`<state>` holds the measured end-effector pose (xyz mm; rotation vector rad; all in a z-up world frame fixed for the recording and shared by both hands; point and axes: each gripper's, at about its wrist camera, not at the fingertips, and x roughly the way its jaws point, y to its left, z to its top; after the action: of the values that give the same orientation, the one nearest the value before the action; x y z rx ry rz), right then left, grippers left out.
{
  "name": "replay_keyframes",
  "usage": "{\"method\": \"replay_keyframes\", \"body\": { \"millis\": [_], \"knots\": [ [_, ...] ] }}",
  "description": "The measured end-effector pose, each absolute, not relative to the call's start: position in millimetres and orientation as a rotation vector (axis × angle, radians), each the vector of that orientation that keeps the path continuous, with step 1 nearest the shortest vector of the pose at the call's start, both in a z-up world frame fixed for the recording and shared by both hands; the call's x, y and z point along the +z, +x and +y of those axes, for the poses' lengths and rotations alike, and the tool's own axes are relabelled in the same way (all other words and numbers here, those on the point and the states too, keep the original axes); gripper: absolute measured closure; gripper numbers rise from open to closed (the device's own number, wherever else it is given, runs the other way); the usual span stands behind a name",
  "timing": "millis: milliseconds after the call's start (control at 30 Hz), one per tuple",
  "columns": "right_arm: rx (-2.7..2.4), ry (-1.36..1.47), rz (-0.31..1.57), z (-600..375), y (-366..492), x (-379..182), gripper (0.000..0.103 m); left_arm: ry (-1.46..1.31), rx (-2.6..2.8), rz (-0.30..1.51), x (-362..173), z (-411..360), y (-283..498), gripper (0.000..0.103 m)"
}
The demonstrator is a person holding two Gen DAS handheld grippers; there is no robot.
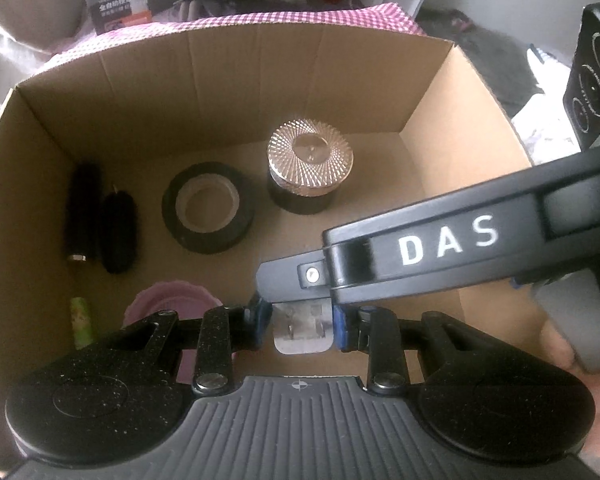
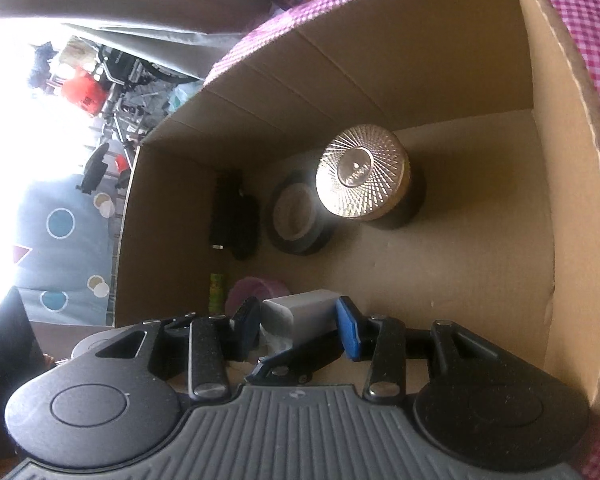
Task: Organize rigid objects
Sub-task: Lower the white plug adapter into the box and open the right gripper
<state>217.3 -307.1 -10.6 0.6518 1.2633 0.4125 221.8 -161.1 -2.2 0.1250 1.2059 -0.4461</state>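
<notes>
- Pretty far along by the looks of it. The cardboard box (image 1: 100,92) already has a bunch of stuff on its floor: two dark brush-like pieces (image 1: 100,216) along the left wall, a black tape roll (image 1: 208,212) near the middle, and a jar with a shiny ribbed lid (image 1: 310,156) just beside the roll, toward the back wall.
- Down at the near edge there's also a pink bowl-ish thing (image 1: 168,304) and a small green tube (image 1: 82,320) by the near-left corner, both partly hidden behind the gripper.
- What's left, as far as I can see: one item. A small silver-grey block (image 2: 300,314) hangs over the near part of the box.
- Left gripper (image 1: 302,324) has its jaws pinching one end of that block.
- Right gripper (image 2: 298,318) has it between its jaws too; they look snug on it, but can't swear to it.
- My guess is it goes down in the bare right half of the box. Can't tell if anything outside still needs packing.
</notes>
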Motion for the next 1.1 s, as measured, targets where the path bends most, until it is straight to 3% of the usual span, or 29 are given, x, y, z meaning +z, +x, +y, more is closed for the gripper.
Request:
{"method": "replay_keyframes", "body": {
  "millis": [233,667,1100],
  "knots": [
    [0.4,0.635,1.27,-304.9,217.3,-12.4,0.057,0.122,-0.445,1.214,-5.4,-162.6,222.9,0.073],
    [0.366,0.607,1.225,-301.6,218.6,-5.4,0.043,0.115,-0.488,1.173,3.1,-166.9,217.4,0.069],
    [0.326,0.597,1.094,-313.8,196.7,26.4,0.042,0.104,-0.506,1.071,30.9,-157.5,198.6,0.062]
  ]
}}
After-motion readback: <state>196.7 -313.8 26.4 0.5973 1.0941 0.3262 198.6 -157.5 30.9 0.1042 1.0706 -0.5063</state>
